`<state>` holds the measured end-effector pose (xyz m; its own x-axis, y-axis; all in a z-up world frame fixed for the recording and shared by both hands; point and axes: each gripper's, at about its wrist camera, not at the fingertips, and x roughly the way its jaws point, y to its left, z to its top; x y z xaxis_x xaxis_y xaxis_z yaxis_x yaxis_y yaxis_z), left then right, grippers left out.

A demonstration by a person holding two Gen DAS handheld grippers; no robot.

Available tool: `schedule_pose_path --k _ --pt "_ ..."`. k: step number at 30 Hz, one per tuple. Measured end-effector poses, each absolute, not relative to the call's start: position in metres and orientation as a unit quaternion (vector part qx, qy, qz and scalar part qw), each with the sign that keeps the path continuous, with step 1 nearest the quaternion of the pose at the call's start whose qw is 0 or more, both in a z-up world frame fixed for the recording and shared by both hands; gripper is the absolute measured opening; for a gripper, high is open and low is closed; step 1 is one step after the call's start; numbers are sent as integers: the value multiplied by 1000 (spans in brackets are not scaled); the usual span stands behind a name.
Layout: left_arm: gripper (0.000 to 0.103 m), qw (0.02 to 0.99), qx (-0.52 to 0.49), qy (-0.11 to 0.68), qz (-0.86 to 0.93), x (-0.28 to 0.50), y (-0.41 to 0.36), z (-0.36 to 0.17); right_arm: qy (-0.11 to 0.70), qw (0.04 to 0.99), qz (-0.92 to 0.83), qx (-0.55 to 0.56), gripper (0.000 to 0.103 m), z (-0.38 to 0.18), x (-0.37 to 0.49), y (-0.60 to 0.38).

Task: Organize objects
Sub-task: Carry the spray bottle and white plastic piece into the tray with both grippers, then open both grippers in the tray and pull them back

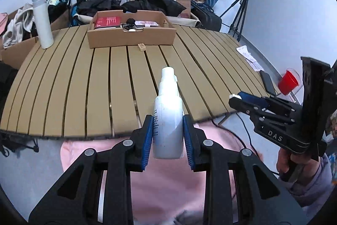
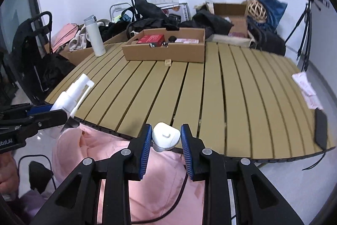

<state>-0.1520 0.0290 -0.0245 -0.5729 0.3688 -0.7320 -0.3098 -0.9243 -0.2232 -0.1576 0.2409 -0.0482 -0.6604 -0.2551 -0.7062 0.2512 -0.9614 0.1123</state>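
Observation:
My left gripper (image 1: pixel 167 136) is shut on a white spray bottle (image 1: pixel 167 119), held off the near edge of the slatted table (image 1: pixel 84 81); the bottle also shows in the right wrist view (image 2: pixel 69 96). My right gripper (image 2: pixel 166 138) is shut on a small white rounded case (image 2: pixel 166 137), also off the near edge; that gripper shows in the left wrist view (image 1: pixel 238 99). A shallow cardboard box (image 1: pixel 130 37) with a red box, a black item and cards stands at the table's far side, and shows in the right wrist view (image 2: pixel 166 52).
A small wooden block (image 1: pixel 142 47) lies in front of the box. A white flask (image 1: pixel 43 22) stands far left. A phone (image 2: pixel 321 130) and papers (image 2: pixel 306 88) lie at the right edge. A red cup (image 1: pixel 288 81), tripod (image 1: pixel 242 7), bags and clutter surround the table.

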Motion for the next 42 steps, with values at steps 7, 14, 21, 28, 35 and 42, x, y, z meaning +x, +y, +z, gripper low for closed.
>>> schedule_pose_path --k 7,14,21,28,35,42 --pt "24 207 -407 -31 889 -272 39 2 -11 157 -910 383 31 -23 -259 248" --pt "24 199 -464 -47 862 -471 69 -5 -33 180 -901 394 31 5 -422 246" --pt "24 159 -545 -24 823 -576 98 -91 -11 141 -865 482 31 -59 -570 225" --pt "41 164 -569 -35 805 -583 81 -121 8 135 -846 516 32 -107 -606 221" --pt "81 119 -507 -18 853 -545 51 -47 2 124 -863 489 32 -68 -584 231" --pt "103 56 -416 56 906 -408 32 25 26 117 -901 417 40 9 -462 248"
